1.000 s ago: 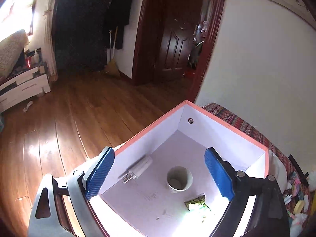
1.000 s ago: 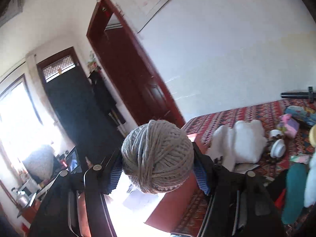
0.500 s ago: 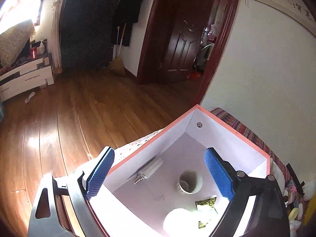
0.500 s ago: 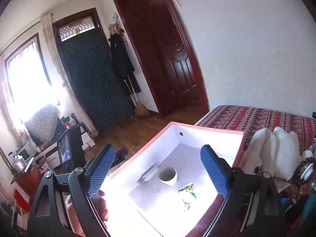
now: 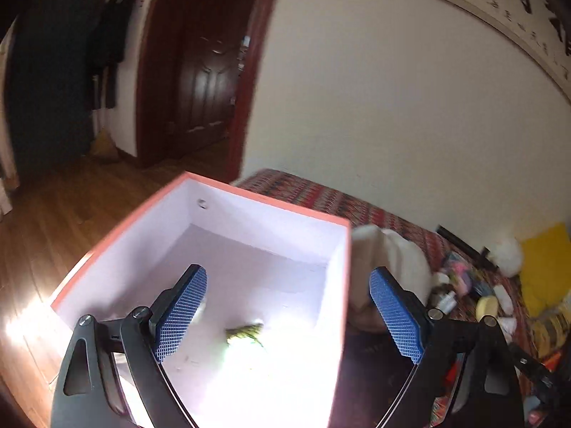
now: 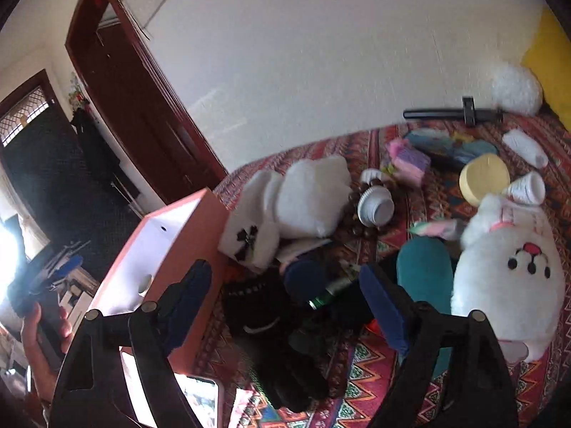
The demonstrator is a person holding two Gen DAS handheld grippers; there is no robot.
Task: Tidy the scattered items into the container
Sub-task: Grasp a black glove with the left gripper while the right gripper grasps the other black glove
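Your right gripper [image 6: 282,306] has nothing between its pads and the jaws are closing a bit, so stop that and keep them wide. It's aimed at the dark pile beside the box [image 6: 185,246]: a black sock [image 6: 264,324] and a green bottle [image 6: 326,294]. I'd pick one, straddle it cleanly, then squeeze. Your left gripper [image 5: 287,315] hangs wide apart and empty over the box, where a green-yellow packet [image 5: 246,333] lies. Keep it clear of the drop path.
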